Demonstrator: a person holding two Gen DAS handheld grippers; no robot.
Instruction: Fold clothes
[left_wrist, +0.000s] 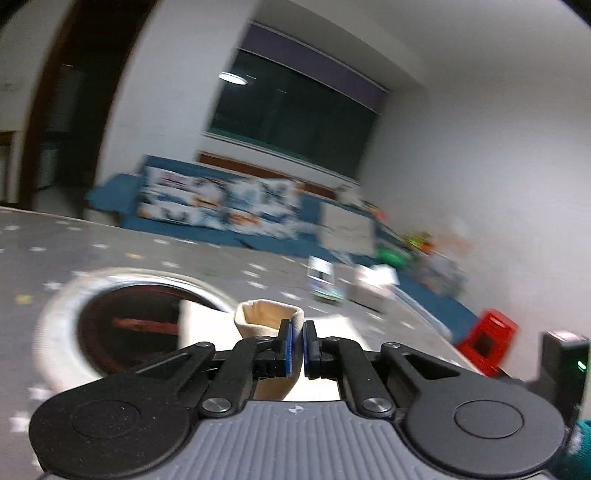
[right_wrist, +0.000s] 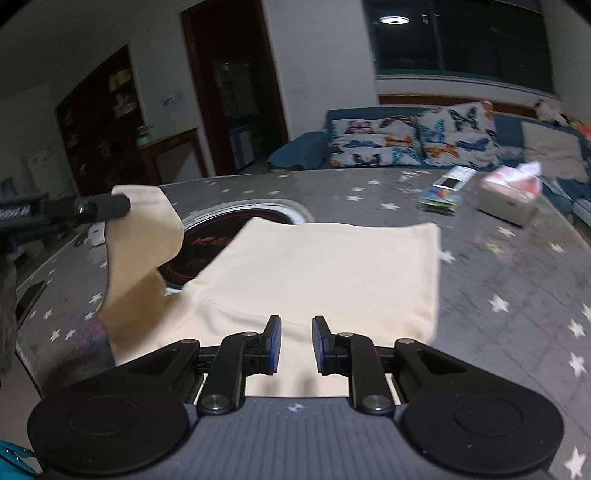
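A cream garment (right_wrist: 314, 273) lies partly folded on the grey star-patterned table (right_wrist: 498, 266). My left gripper (left_wrist: 297, 347) is shut on a cuff of the cream garment (left_wrist: 269, 319) and holds that part lifted above the table. In the right wrist view the left gripper (right_wrist: 110, 206) shows at the left, with the lifted cloth (right_wrist: 144, 236) hanging from it. My right gripper (right_wrist: 296, 343) is open and empty, just above the garment's near edge.
A round inset hob (right_wrist: 221, 236) lies under the garment's far left part. A remote-like box (right_wrist: 443, 192) and a tissue box (right_wrist: 509, 199) sit at the far right. A blue sofa with butterfly cushions (right_wrist: 413, 136) stands beyond the table. A red box (left_wrist: 487, 339) shows off the table's right edge.
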